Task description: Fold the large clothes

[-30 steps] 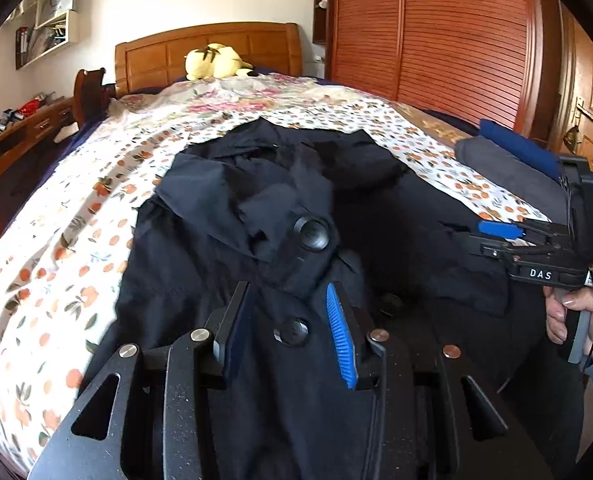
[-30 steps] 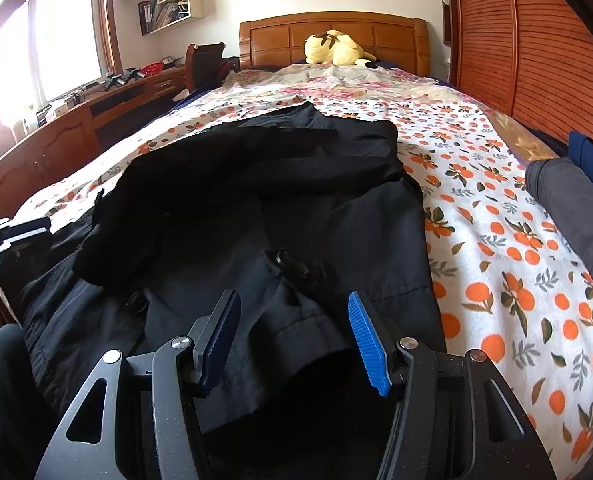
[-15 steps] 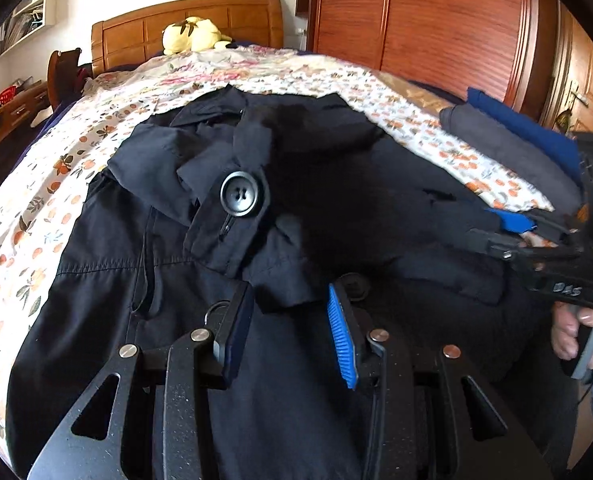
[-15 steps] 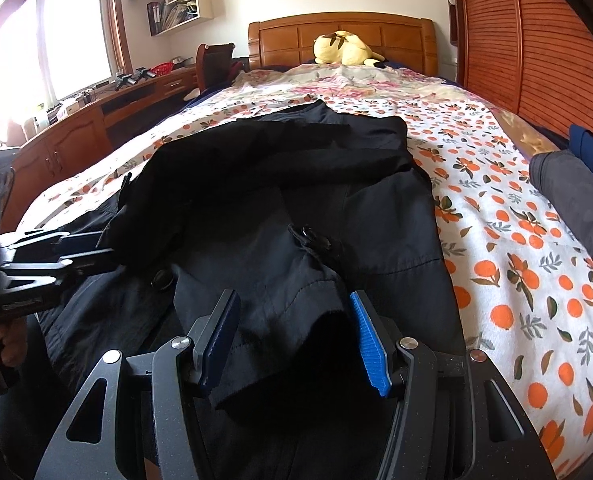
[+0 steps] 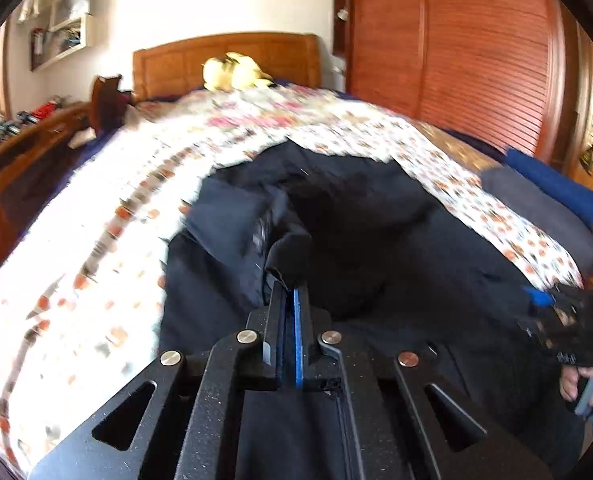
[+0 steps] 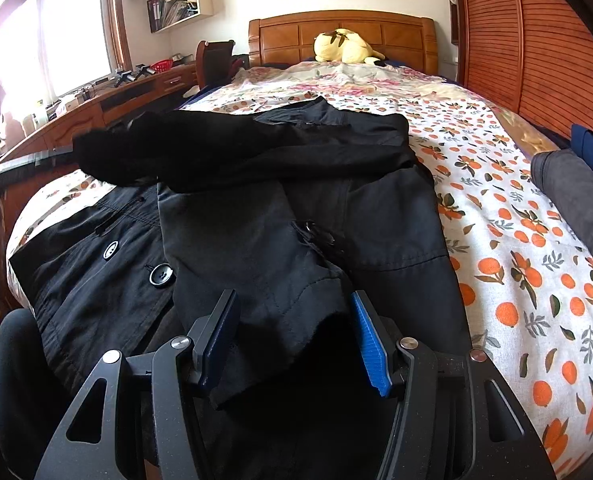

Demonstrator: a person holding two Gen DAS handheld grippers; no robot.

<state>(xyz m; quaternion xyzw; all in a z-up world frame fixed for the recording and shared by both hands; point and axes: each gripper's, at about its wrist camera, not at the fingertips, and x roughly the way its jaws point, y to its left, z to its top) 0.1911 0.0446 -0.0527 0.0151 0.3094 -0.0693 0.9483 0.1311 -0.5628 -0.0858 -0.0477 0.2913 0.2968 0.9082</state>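
At lower centre of the left view, left claw (image 5: 290, 300) pinched shut on a coat (image 5: 376, 240) fold, cloth running up-frame along the bed (image 5: 96, 240); right claw (image 6: 294, 336) wide open, straddling a cuff, nearer that end.

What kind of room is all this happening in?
Most likely a home bedroom. A black coat lies spread on a bed that has a wooden headboard and a yellow soft toy, and a slatted wooden wardrobe stands alongside.
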